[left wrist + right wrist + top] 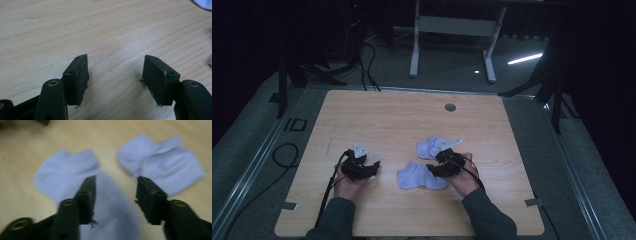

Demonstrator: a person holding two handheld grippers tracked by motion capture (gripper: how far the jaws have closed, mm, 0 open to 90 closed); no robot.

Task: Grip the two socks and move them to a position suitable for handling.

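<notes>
Two pale socks are seen on a wooden worktop [377, 112], near its front edge: the nearer sock [419, 177] lies just beside the right claw [438, 168], the farther sock [430, 147] close behind it, the two apart by a narrow strip of wood. In the right gripper view, the right claw is held wide open over the nearer sock [67, 175], nothing pinched between its jaws; the picture is blurred. The left claw [368, 167] is held open too, and bare wood is shown between its jaws in the left gripper view. A poor grasp is judged the main risk: a single layer of soft fabric could be caught, so the sock would slip or bunch when lifted. The farther sock could also be dragged along, so near does it lie. Counted: two socks, two claws.
</notes>
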